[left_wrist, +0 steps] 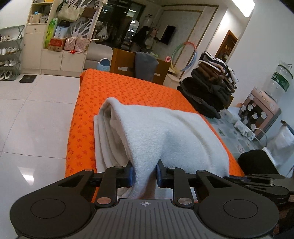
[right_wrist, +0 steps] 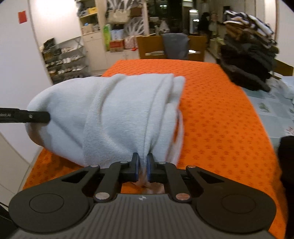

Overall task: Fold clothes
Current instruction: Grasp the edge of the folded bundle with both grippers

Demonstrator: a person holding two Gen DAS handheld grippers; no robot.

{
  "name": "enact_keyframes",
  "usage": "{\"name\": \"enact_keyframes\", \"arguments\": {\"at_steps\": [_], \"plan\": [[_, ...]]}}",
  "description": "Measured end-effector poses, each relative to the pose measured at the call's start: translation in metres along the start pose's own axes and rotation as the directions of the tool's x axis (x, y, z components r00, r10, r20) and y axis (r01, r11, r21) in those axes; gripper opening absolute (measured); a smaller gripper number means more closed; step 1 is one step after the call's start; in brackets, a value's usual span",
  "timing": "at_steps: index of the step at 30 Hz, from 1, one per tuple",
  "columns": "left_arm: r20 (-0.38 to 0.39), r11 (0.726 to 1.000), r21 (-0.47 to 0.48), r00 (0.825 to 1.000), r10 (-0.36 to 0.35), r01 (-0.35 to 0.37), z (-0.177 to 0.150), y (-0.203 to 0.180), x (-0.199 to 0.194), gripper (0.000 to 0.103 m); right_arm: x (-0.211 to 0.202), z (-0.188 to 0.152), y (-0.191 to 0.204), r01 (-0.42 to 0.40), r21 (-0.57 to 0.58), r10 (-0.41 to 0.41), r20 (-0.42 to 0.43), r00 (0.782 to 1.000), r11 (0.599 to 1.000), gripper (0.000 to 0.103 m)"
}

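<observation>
Left claw (left_wrist: 144,172) and right claw (right_wrist: 142,164) are each clamping the pale folded garment (right_wrist: 117,110), sharing its weight. Both are holding it clear of the orange desk (right_wrist: 220,114), probably so the fold keeps its shape

Glossy white floor tiles (left_wrist: 36,114), a cream cabinet (left_wrist: 62,60), a shoe rack (left_wrist: 9,55) and wooden chairs (left_wrist: 125,62).

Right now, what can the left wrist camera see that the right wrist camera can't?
Only the left wrist view shows the water dispenser and the hula hoop. Only the right wrist view shows the red paper on the wall. Both show the white garment, pinched in the jaws of the left gripper and the right gripper, the orange cloth, and the stack of dark clothes.
</observation>
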State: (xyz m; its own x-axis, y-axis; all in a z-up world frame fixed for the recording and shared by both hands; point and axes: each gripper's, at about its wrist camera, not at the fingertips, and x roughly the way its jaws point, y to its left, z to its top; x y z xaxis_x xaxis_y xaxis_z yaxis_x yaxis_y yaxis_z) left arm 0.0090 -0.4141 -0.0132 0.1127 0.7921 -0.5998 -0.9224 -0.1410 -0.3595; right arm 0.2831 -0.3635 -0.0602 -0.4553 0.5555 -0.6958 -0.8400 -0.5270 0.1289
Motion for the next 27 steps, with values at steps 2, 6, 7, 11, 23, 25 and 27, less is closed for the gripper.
{"name": "enact_keyframes", "arguments": {"at_steps": [2,6,7,11,23,25,27], "plan": [[-0.005,1.0,-0.015,1.0,0.024,-0.024,0.002,0.004,0.002,0.025,-0.004,-0.003,-0.006,0.062,0.021,-0.062,0.003,0.998,0.998,0.001],[-0.045,0.998,-0.07,0.999,-0.007,0.004,0.005,0.026,0.004,0.025,-0.015,-0.009,-0.05,0.172,0.162,-0.171,-0.021,0.985,0.972,0.001],[-0.048,0.999,-0.046,0.998,-0.028,0.025,0.006,0.026,0.004,0.026,-0.018,-0.01,-0.057,0.167,0.172,-0.166,-0.025,0.986,0.971,0.001],[-0.052,0.996,-0.061,0.996,-0.066,0.063,0.006,0.031,0.006,0.027,-0.026,-0.007,-0.059,0.086,0.173,-0.085,-0.013,0.996,0.981,0.001],[-0.081,0.993,-0.068,0.992,-0.099,0.094,0.001,0.038,0.016,0.036,-0.014,0.016,-0.007,-0.211,0.155,0.21,0.023,0.977,0.965,0.011],[-0.087,0.994,-0.064,0.991,-0.097,0.091,-0.001,0.039,0.016,0.037,-0.007,0.015,-0.003,-0.224,0.18,0.225,0.013,0.974,0.958,0.011],[-0.095,0.994,-0.066,0.991,-0.095,0.089,-0.003,0.04,0.016,0.037,-0.001,0.013,0.002,-0.228,0.202,0.232,0.005,0.973,0.953,0.016]]}}
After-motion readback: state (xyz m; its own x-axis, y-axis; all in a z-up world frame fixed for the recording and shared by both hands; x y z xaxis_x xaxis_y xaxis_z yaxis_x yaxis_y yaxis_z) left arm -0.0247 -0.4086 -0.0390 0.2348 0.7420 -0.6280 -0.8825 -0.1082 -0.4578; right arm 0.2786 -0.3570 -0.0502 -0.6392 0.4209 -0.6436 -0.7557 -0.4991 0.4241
